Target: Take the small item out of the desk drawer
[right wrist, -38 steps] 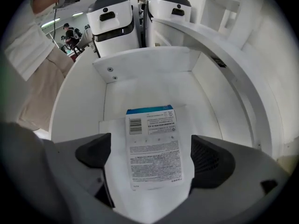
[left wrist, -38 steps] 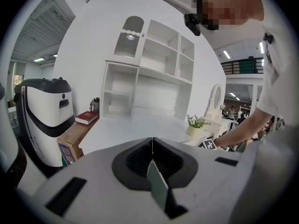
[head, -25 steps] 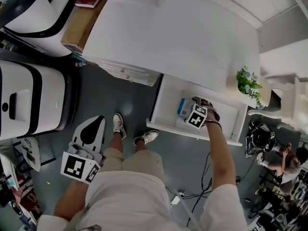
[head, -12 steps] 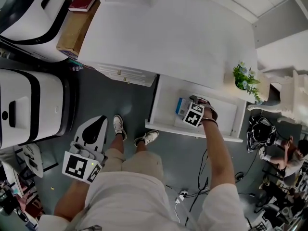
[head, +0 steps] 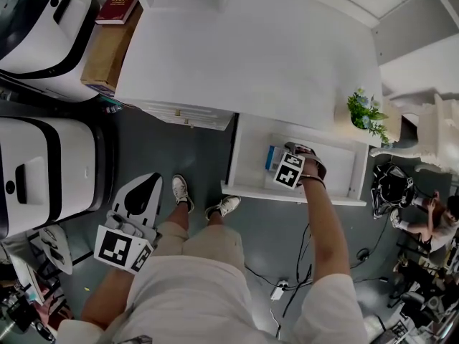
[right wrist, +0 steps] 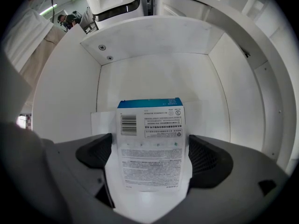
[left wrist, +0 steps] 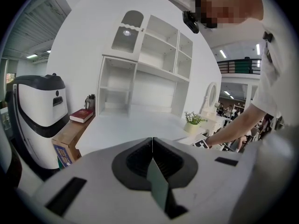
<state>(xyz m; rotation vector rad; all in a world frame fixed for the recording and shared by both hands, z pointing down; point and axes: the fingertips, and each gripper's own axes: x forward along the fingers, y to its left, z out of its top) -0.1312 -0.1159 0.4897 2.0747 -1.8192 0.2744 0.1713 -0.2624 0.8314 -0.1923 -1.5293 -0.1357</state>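
The white desk drawer (head: 287, 194) stands pulled out under the desk top (head: 251, 49). Inside it is a small white box with a blue end (head: 270, 156), printed with a barcode and text (right wrist: 150, 125). My right gripper (head: 278, 160) reaches down into the drawer, and in the right gripper view (right wrist: 149, 155) its dark pads press both long sides of the box. The left gripper (head: 141, 189) hangs low at my left side above the grey floor. Its jaws are shut with nothing between them (left wrist: 152, 146).
A potted plant (head: 367, 117) sits at the desk's right end. A red book (head: 115, 4) lies on a cardboard box (head: 107, 49) at the left. Large white machines (head: 43, 170) stand at the far left. Cables (head: 294, 292) trail on the floor; a person (head: 430, 217) sits at right.
The right gripper stays on the box in the drawer with almost no shift. The left gripper has not moved; only the head view drifted slightly.
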